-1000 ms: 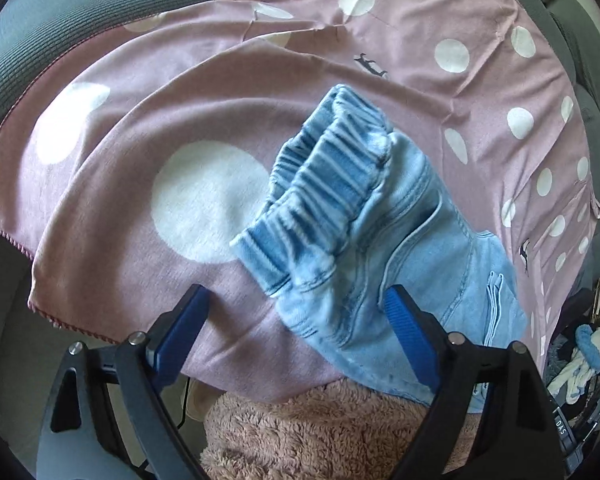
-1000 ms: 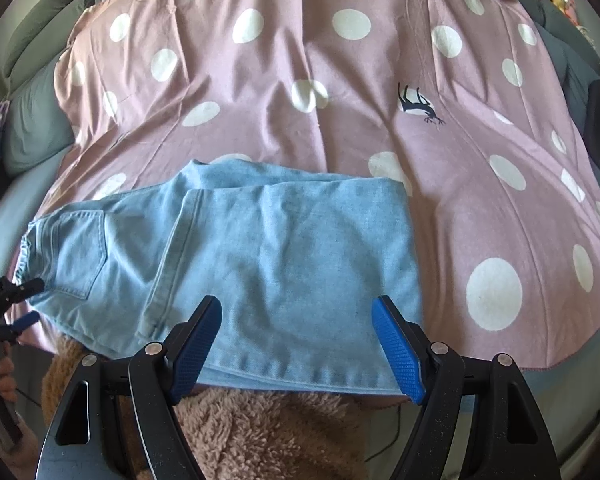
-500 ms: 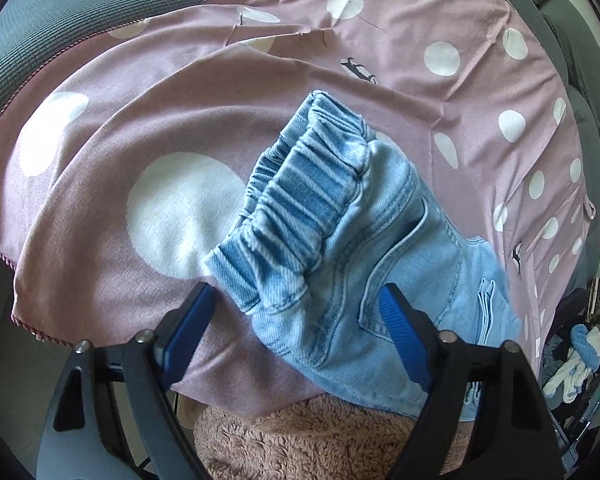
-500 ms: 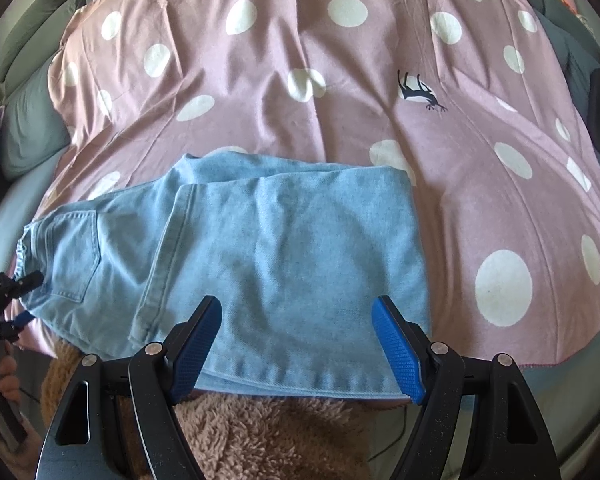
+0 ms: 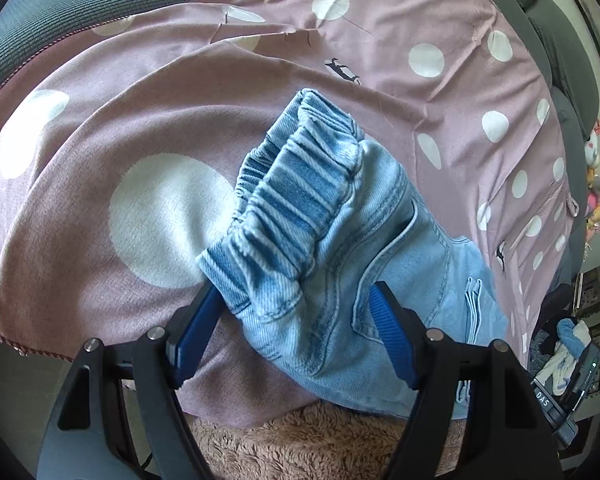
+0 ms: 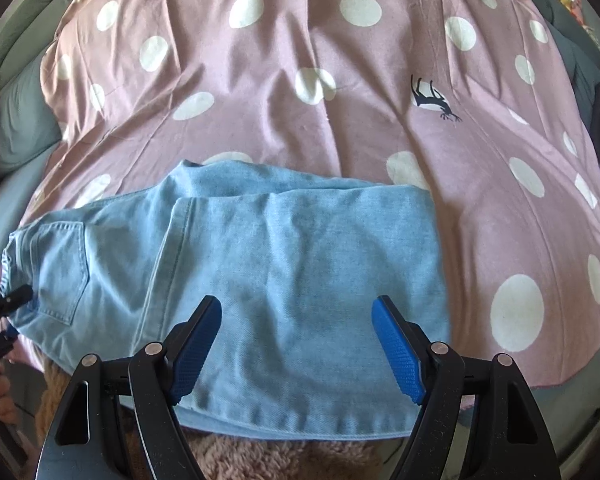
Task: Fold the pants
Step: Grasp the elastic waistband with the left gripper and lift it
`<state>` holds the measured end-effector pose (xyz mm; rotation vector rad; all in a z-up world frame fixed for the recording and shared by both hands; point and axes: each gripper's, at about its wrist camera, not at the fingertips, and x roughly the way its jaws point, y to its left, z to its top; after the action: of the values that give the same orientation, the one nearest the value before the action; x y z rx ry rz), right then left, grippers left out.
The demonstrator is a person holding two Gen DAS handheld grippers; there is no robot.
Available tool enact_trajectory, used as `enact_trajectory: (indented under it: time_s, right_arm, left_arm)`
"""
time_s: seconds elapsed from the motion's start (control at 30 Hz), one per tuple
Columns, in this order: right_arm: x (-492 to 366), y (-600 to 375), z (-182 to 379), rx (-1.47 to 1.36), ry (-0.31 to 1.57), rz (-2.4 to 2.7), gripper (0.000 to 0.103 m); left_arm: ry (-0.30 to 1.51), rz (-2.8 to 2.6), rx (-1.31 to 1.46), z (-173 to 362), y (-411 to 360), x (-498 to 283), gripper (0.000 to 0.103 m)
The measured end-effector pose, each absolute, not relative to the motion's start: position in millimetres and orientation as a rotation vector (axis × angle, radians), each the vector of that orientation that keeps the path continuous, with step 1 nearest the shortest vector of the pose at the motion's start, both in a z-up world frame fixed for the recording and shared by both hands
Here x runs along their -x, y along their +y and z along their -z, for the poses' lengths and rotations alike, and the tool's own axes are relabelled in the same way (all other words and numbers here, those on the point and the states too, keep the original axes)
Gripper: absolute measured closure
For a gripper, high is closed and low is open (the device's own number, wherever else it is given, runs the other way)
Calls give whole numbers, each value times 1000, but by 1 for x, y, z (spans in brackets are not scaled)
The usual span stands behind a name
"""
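Light-blue denim pants (image 6: 260,276) are laid, already folded at least once, on a pink polka-dot sheet (image 6: 284,80) near its front edge, waistband to the left. The left gripper (image 5: 296,320) has just been closing, its jaws partway in around the elastic waistband (image 5: 296,200) corner; whether the pads already press the cloth cannot be told, though contact looks near. The right gripper (image 6: 296,340) is held wide apart over the folded leg end, nothing gripped. For a clean fold, all waistband layers should be pinched together, the right corner taken at the hem, and both lifted evenly. Partial lettering "DAS" is seen on the other gripper's body in the left view; a small black deer print (image 6: 436,100) is on the sheet.
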<state>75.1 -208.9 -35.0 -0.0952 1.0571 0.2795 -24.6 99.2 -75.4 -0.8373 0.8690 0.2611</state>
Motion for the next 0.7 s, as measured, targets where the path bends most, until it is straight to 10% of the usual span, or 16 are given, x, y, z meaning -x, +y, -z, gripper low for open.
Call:
enact_trajectory:
  time_s: [0.7]
  right_arm:
    - [-47, -247, 39, -4, 1004, -225, 26]
  left_arm:
    - [810, -244, 889, 76, 96, 36, 49]
